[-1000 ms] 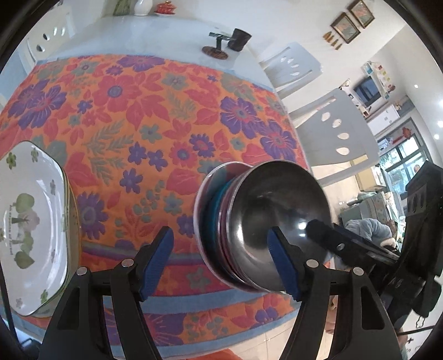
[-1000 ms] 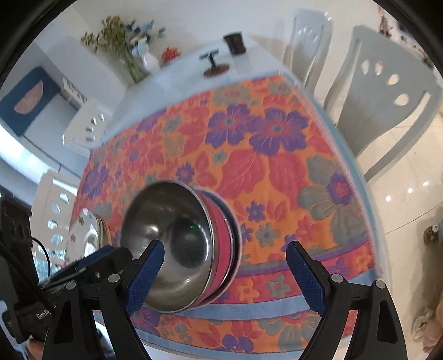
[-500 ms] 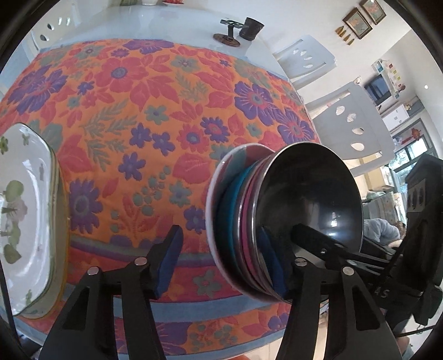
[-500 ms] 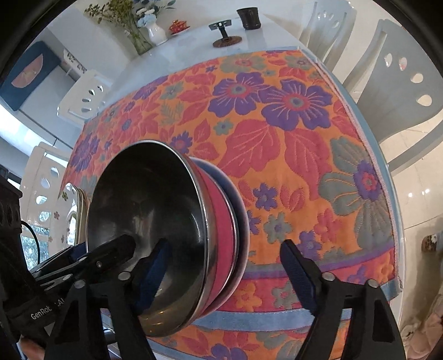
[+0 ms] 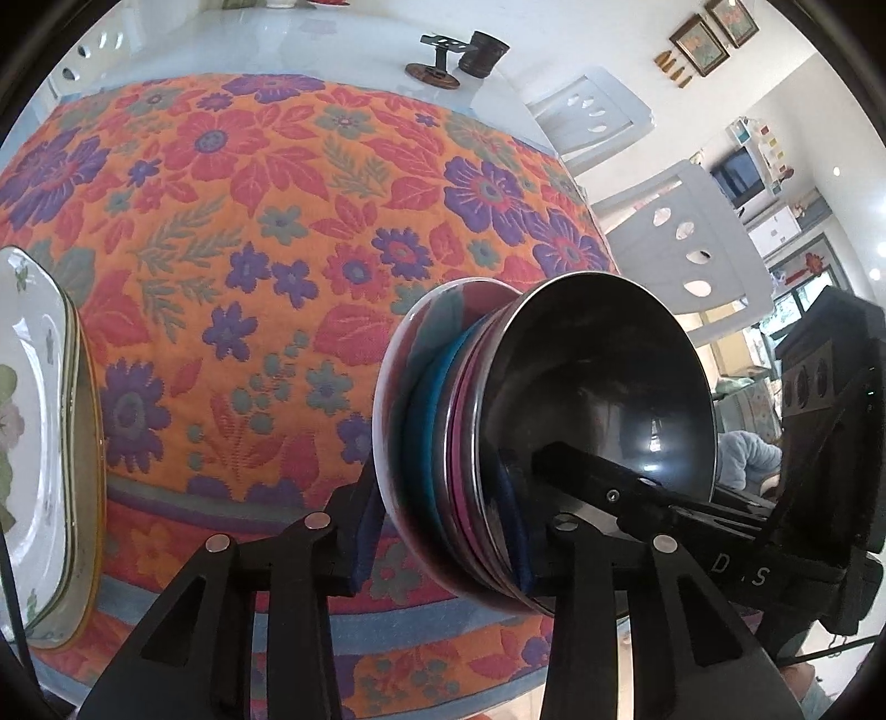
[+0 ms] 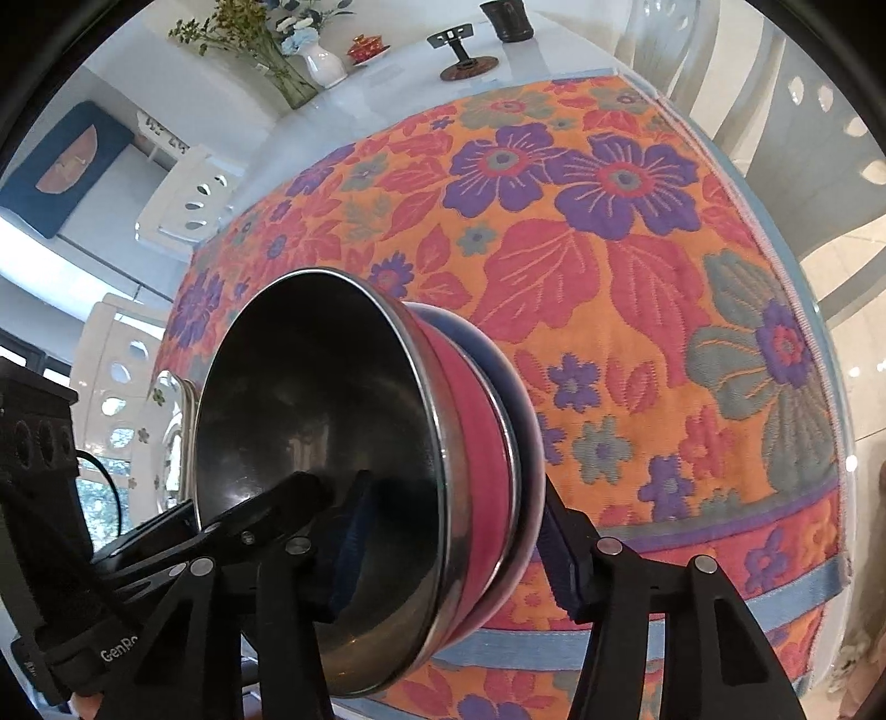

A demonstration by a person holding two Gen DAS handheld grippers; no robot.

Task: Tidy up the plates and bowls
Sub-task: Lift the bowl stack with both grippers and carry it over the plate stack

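Across the table lies a floral cloth [image 5: 232, 232] in orange, red and purple, with a blue band along its near edge; beyond its far edge the bare white tabletop [image 5: 310, 50] carries a small dark cup [image 5: 487, 52] and a little stand on a round base [image 5: 437, 63], and the right wrist view adds a white vase of flowers [image 6: 321, 63] and a red lidded dish [image 6: 365, 47]; white chairs with oval cut-outs [image 5: 681, 243] stand around the table. On the cloth near its front edge stands the stack of bowls [image 5: 531, 437]: a steel bowl [image 6: 315, 459] on top, pink and teal rims beneath it, and a pale plate [image 5: 387, 410] at the bottom. At the left edge of the left wrist view a pile of white plates with a green leaf print [image 5: 39, 443] rests on the cloth, well apart from the stack. The left gripper [image 5: 443, 531] has just been closing, and its blue pads now clamp the near edge of the stack, one pad [image 5: 368, 531] outside under the pale plate, the other inside the steel bowl; the right gripper [image 6: 454, 559] has likewise just been closing and grips the stack from the opposite side, one pad [image 6: 346, 548] inside the bowl, the other [image 6: 562, 559] against the bottom plate's rim. Each gripper shows in the other's view, reaching into the bowl.
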